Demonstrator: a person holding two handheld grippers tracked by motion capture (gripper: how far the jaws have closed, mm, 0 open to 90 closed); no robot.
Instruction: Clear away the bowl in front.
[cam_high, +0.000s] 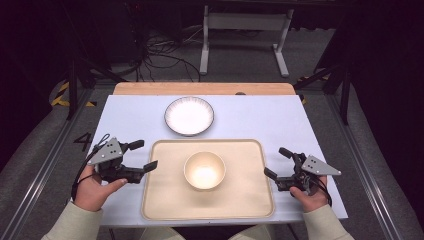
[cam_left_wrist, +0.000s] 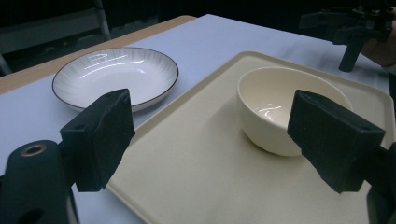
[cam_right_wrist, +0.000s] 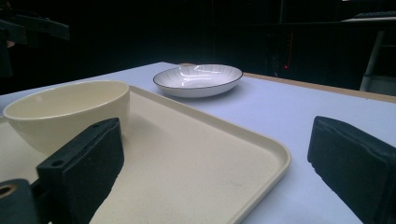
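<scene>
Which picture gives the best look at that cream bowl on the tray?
The high view: the bowl shows whole from above, empty, mid-tray. The left gripper view shows its side and inside, one jaw overlapping it. The right gripper view shows it side-on, partly hidden.

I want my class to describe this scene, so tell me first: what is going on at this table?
A person sits at the table holding the left gripper and the right gripper, one at each side of a cream tray. Both have their jaws open and grip nothing. A cream bowl stands empty in the middle of the tray. Beyond the tray, a white plate lies on the pale tabletop. Nothing is being touched at this moment.
</scene>
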